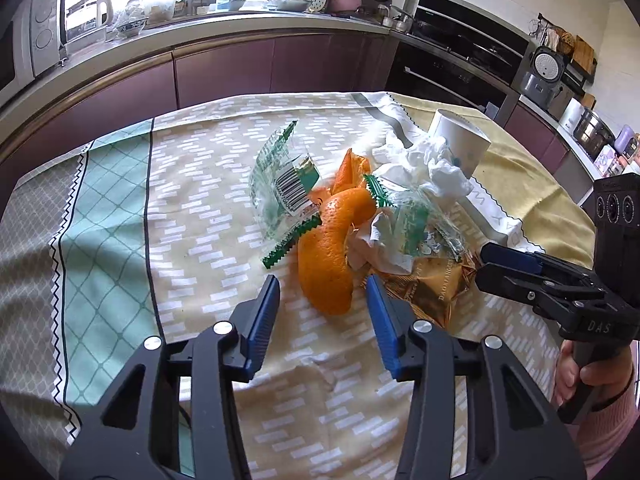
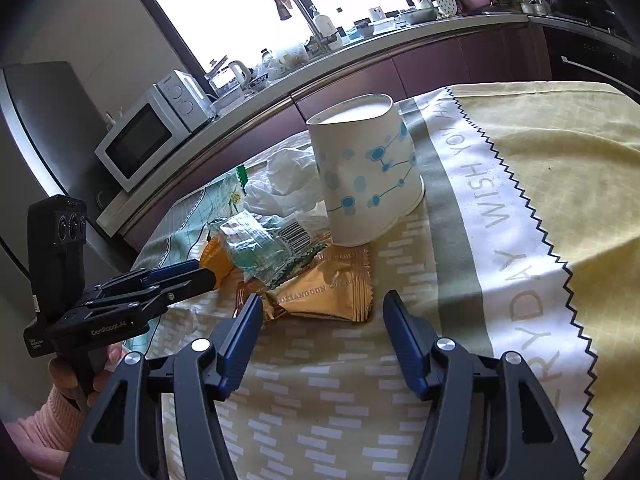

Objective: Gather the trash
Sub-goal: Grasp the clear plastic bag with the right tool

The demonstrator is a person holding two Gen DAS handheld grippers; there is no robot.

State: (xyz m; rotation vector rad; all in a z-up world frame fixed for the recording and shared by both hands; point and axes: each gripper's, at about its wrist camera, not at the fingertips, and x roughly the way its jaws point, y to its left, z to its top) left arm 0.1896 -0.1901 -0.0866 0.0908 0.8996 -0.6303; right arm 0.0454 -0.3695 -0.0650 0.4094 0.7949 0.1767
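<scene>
A heap of trash lies on the tablecloth: orange peel [image 1: 326, 256], a clear green-printed wrapper with a barcode [image 1: 286, 178], crumpled white tissue [image 1: 436, 160], a gold foil wrapper [image 1: 430, 286] and an upturned white paper cup with blue dots [image 2: 366, 172]. My left gripper [image 1: 324, 288] is open, its fingers either side of the near end of the peel. My right gripper [image 2: 322, 306] is open just in front of the gold wrapper [image 2: 328, 292]. The right gripper also shows in the left wrist view [image 1: 486, 262], and the left gripper in the right wrist view [image 2: 204, 272].
The tablecloth [image 1: 192, 216] covers the table, with a yellow cloth [image 2: 560, 160] on the right. Behind it runs a kitchen counter [image 1: 224, 28] with a microwave [image 2: 148, 136], a kettle and dishes. An oven [image 1: 460, 44] stands at the far right.
</scene>
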